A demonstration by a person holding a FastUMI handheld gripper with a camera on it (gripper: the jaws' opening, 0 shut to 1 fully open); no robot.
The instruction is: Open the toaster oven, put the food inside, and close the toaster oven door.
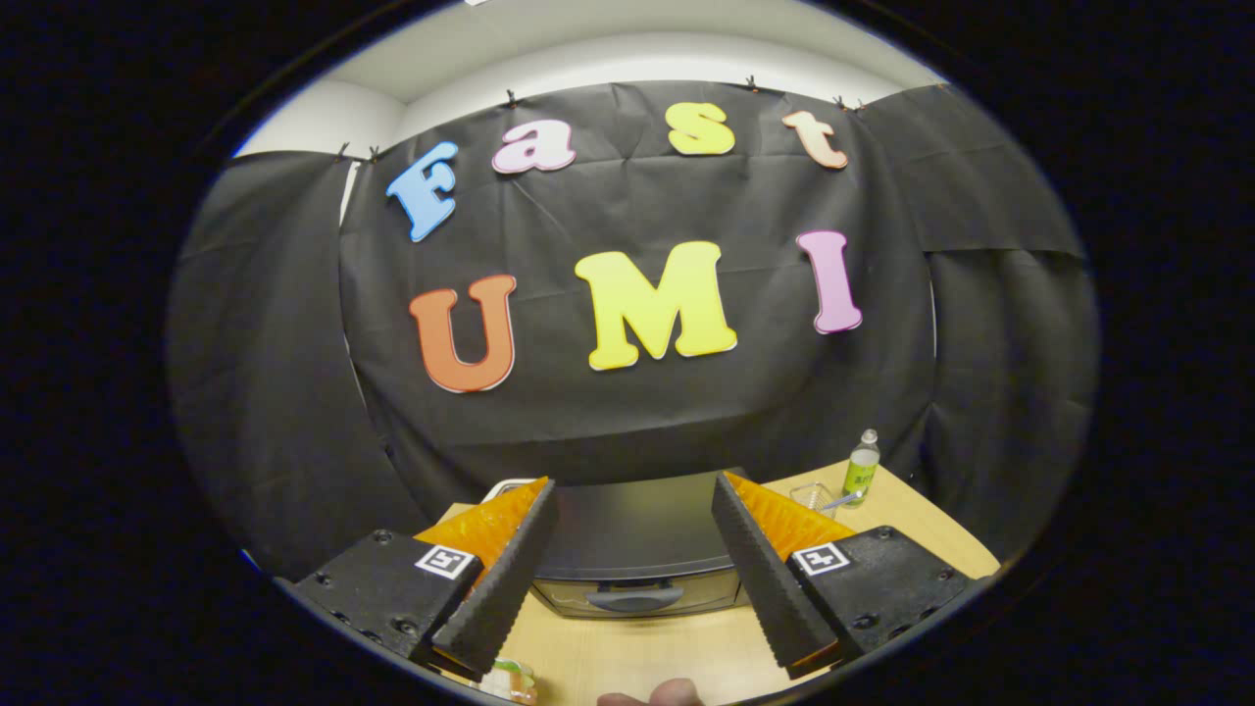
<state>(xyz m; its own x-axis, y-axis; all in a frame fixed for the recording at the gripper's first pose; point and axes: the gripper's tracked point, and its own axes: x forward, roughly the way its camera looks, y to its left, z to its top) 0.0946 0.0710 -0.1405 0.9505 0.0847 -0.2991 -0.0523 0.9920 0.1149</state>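
The toaster oven (632, 539) is a dark box with a silver front and a grey handle (637, 596), standing on the wooden table (677, 652) against the booth's wall. Its door looks closed. My gripper (635, 495) is open and held high above the table, its two black ribbed fingers (505, 579) spread either side of the oven's top, with nothing between them. Just under the left finger, a small clear container with something green and orange (515, 677) rests on the table; it is partly hidden, so I cannot tell what it holds.
A small bottle with a green label (862, 469) stands at the table's far right corner, with a clear glass and a spoon-like object (819, 500) beside it. A fingertip (652, 696) shows at the table's near edge.
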